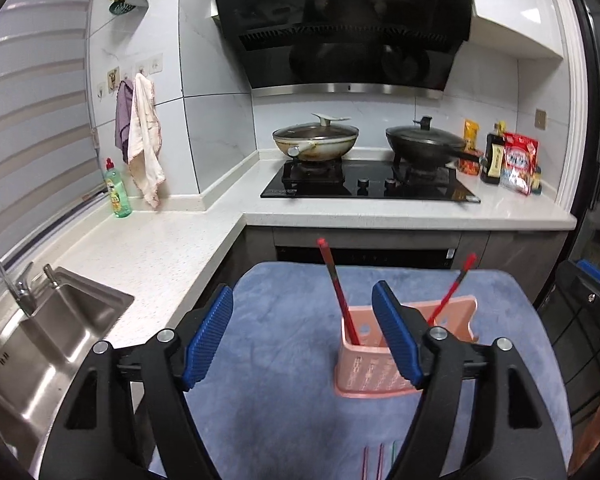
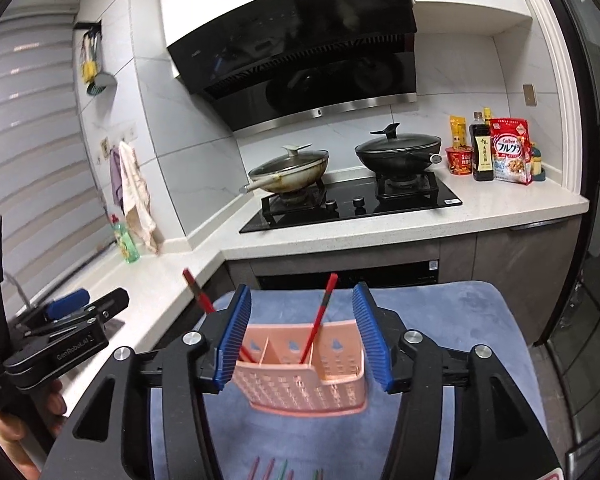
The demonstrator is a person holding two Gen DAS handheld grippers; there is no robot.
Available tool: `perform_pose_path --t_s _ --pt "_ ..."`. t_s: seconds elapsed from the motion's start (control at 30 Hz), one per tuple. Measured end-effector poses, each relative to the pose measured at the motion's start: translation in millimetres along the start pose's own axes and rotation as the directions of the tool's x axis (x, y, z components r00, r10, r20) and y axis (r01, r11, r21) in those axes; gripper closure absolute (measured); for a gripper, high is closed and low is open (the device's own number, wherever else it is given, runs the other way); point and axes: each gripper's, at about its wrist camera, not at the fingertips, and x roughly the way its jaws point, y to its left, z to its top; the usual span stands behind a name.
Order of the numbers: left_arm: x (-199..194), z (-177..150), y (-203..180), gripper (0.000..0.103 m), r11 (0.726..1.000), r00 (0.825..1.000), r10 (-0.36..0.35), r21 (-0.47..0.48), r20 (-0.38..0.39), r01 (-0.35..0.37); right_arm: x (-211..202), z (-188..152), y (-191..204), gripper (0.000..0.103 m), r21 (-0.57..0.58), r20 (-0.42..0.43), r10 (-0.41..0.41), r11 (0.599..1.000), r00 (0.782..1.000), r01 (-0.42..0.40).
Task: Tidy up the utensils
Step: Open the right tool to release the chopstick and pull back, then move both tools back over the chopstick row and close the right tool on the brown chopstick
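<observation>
A pink utensil holder (image 2: 300, 376) stands upright on a blue mat (image 2: 460, 328), and the mat covers a surface in front of the kitchen counter (image 2: 420, 220). The holder has dividers inside, so there are several compartments in one row. One red chopstick (image 2: 319, 320) leans in the middle compartment, and a second red chopstick (image 2: 198, 292) leans in the left compartment with its top pointing to the far left. The right gripper (image 2: 300, 336) hangs over the holder with its two blue pads wide apart, one on each side of the holder, and it grips nothing; whether the pads touch the holder walls I cannot tell. The left gripper (image 1: 302, 334) is also wide open and empty, and it is to the left of the holder, above the mat; in the right wrist view it appears over the left counter. At the near edge of the mat lie more thin chopsticks (image 2: 284, 468), red and green ones, only partly seen. Far behind, on the black stove (image 2: 352, 204), stand a pale pan (image 2: 288, 174) with a lid and a black wok (image 2: 398, 154) with a lid. To the left there is a steel sink (image 1: 56, 340).
</observation>
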Motion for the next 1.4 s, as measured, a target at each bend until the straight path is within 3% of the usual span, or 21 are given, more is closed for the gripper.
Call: perform_pose_path --t_s 0.27,0.67,1.07,1.4 --pt "-28.6 -33.1 -4.7 0.03 0.998 1.0 0.031 0.052 -0.004 -0.031 -35.3 -33.1 11.7 0.047 -0.06 -0.028 -0.007 0.998 1.0 0.006" --pt "-38.9 -113.2 14.3 0.03 0.998 0.99 0.051 0.034 -0.131 -0.047 -70.3 -97.4 1.7 0.047 -0.079 -0.113 -0.062 0.995 0.992 0.053" --pt "-38.0 -206.6 10.0 0.03 1.0 0.962 0.029 0.013 -0.273 -0.027 -82.3 -202.0 -8.1 0.047 -0.109 -0.256 -0.149 0.986 0.955 0.125" --pt "-43.1 -256.2 5.6 0.03 1.0 0.937 -0.007 -0.015 -0.348 0.002 -82.6 -259.5 -13.9 0.047 -0.064 -0.353 -0.142 0.99 0.925 0.128"
